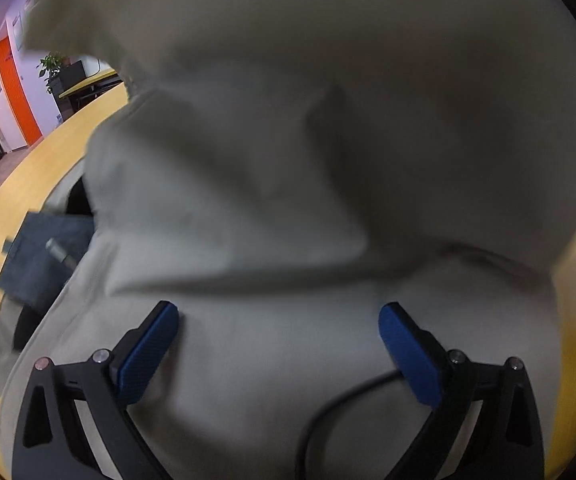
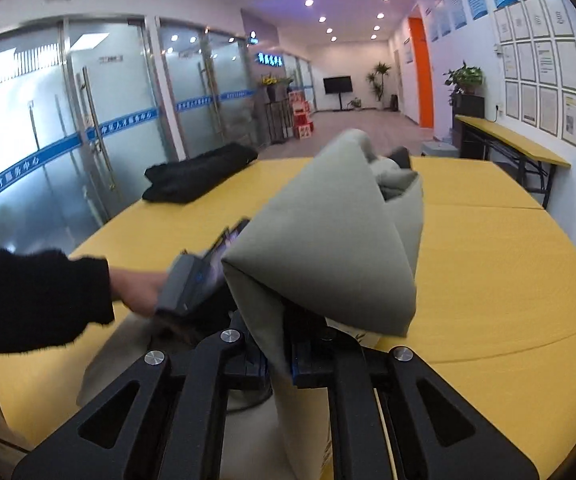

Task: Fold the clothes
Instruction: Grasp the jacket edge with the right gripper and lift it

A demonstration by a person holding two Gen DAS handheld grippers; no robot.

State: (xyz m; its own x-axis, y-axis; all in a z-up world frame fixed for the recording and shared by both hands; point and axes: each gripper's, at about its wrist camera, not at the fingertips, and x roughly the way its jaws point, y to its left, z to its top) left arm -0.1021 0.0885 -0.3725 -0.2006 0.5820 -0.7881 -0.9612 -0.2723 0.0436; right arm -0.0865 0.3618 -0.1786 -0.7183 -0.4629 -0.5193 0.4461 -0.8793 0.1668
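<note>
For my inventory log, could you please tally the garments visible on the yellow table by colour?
Grey-green: 1, the garment lifted by the right claw, with the open left claw above it
Black: 1, the folded garment at the far edge of the table
Blue-grey: 1, the denim-like piece
Total: 3

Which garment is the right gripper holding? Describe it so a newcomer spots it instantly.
Start at the big yellow table. Over its near edge, the right gripper is shut on a grey-green garment lifted into a peaked fold. Unlike the black garment lying flat at the far left edge, it is pale and held up.
</note>
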